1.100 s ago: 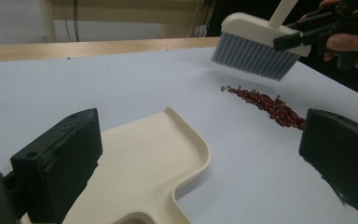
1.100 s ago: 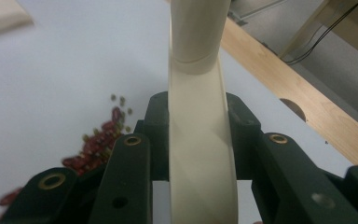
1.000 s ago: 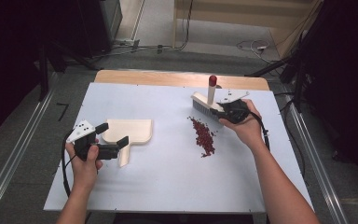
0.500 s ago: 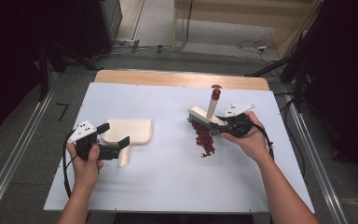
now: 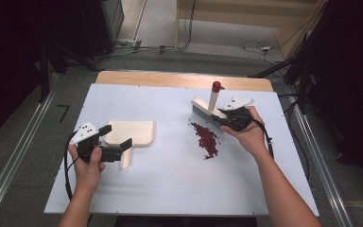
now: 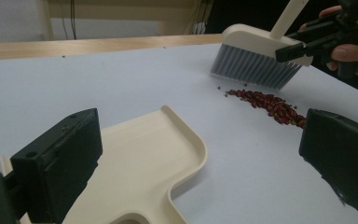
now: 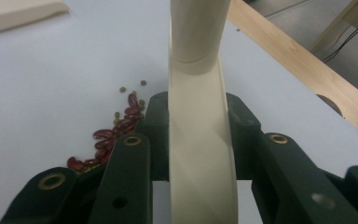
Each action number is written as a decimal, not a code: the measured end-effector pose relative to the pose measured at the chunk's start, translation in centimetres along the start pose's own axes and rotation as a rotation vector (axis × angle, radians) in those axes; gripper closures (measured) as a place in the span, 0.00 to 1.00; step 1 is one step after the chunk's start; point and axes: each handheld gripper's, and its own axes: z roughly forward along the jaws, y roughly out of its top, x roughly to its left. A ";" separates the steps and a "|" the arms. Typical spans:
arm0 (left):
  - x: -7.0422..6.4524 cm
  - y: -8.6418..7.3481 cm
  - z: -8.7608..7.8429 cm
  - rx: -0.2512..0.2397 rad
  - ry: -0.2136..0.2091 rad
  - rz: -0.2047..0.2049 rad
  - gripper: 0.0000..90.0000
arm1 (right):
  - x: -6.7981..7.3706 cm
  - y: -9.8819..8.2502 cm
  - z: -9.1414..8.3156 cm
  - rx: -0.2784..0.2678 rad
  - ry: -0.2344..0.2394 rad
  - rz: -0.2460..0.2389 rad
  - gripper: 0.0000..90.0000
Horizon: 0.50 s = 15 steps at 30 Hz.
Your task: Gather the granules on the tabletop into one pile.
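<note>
1. your left gripper [image 5: 116, 144] sits nearest you on the white table [image 5: 170, 189], its jaws spread wide on either side of the handle of the cream plastic dustpan [image 5: 131, 133]; neither pad presses on it.
2. the dustpan lies flat, its open mouth facing the right side of the table.
3. farther out, well apart from the dustpan, a streak of dark red beans [image 5: 206, 139] lies on the table.
4. just beyond the beans, your right gripper [image 5: 223, 118] has its jaws clamped on the cream hand brush with grey bristles and a red-tipped handle [image 5: 203, 108].
5. the bristles stand at the far end of the beans.
</note>
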 end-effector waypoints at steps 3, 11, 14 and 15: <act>0.1 0.0 0.0 -0.004 0.000 -0.005 0.00 | 0.3 0.0 0.0 0.008 0.028 0.001 0.73; -0.1 0.0 0.2 -0.001 -0.002 -0.003 0.00 | 0.8 -0.5 -1.9 0.001 0.063 0.004 0.73; -0.2 0.0 0.3 0.006 -0.003 0.002 0.00 | 0.4 -0.4 -2.4 -0.046 0.054 0.049 0.73; -0.2 0.0 0.3 0.006 -0.003 0.003 0.00 | 0.4 -0.2 -2.5 -0.052 0.047 0.060 0.73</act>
